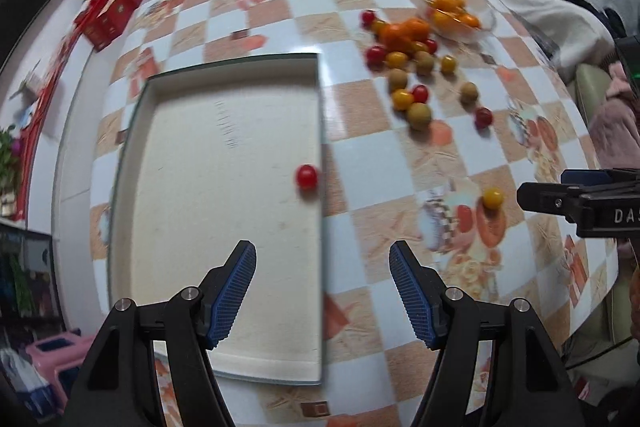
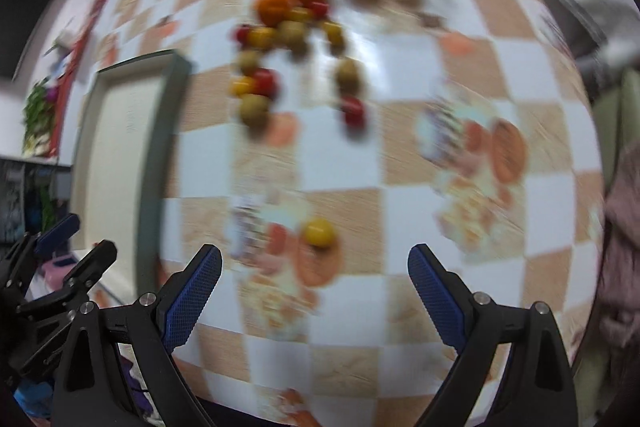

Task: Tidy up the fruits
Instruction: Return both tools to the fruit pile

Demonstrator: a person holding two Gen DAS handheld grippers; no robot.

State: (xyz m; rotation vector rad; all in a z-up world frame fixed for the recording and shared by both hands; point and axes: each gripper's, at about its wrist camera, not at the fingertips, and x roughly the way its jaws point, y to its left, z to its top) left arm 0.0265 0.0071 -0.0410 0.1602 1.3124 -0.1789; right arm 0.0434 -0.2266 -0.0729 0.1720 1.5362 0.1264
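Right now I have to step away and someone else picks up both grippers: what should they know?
Left gripper: open, empty, above the white tray.
Right gripper: open, empty, over the checked tablecloth.
Done: one red tomato lies in the tray.
Left: a lone yellow tomato sits nearest the right gripper; the mixed fruit pile waits farther off, beside the glass bowl of orange fruit.

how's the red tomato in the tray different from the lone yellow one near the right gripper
The red tomato is red; the lone yellow tomato is yellow. The red tomato lies inside the shallow tray, close to its right wall; the yellow tomato lies on the checkered tablecloth, outside the tray. The red one looks slightly larger in the left wrist view. Both are small, round, alone, apart from the main fruit pile, and held by neither gripper.
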